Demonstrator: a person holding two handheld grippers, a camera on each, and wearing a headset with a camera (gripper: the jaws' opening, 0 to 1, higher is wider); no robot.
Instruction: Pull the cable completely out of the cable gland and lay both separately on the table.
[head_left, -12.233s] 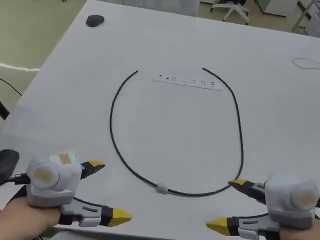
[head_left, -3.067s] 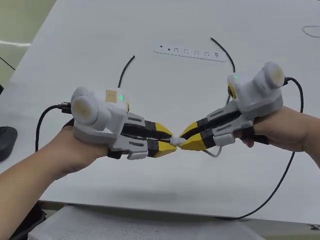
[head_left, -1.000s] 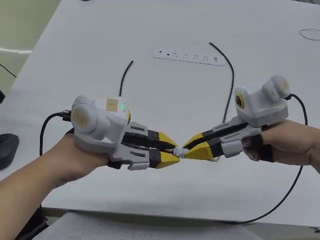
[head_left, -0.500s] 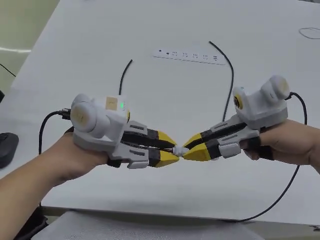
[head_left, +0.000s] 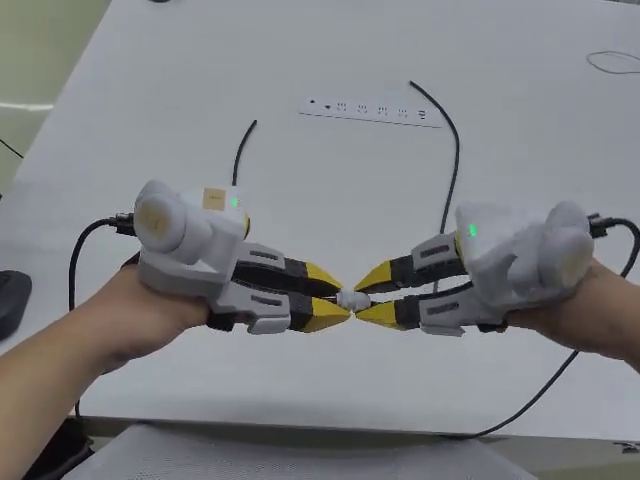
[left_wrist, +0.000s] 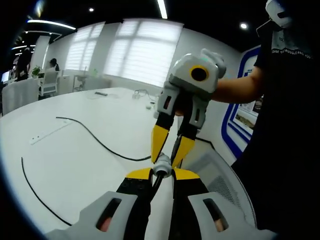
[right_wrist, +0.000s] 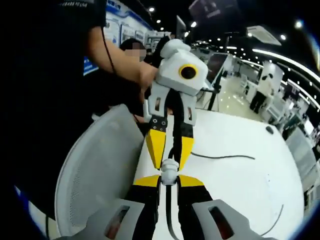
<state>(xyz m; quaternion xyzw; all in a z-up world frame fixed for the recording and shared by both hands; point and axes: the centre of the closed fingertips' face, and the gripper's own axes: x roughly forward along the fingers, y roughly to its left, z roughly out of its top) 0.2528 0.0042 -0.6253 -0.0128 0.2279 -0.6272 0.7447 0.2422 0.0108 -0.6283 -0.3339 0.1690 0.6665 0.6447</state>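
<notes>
The small white cable gland (head_left: 352, 299) hangs in the air above the table's near edge, between two gripper tips that meet head-on. My left gripper (head_left: 338, 303) comes from the left with its jaws shut at the gland (left_wrist: 162, 169). From the right, my right gripper (head_left: 368, 297) is shut on the black cable (head_left: 452, 170) right beside the gland (right_wrist: 170, 171). The cable runs back between both pairs of jaws, and its two ends lie on the white table (head_left: 300, 200). How far it sits in the gland is hidden by the fingertips.
A white power strip (head_left: 370, 110) lies at the far side between the cable's ends. Black tether leads (head_left: 80, 260) trail from both grippers over the table edge. A white mesh chair back (right_wrist: 95, 165) stands just below the grippers. A dark object (head_left: 10, 295) sits at the left edge.
The right gripper has rolled and dropped lower, now level with the left one. Both stay closed around the gland, tip to tip, with no visible gap opening between them.
</notes>
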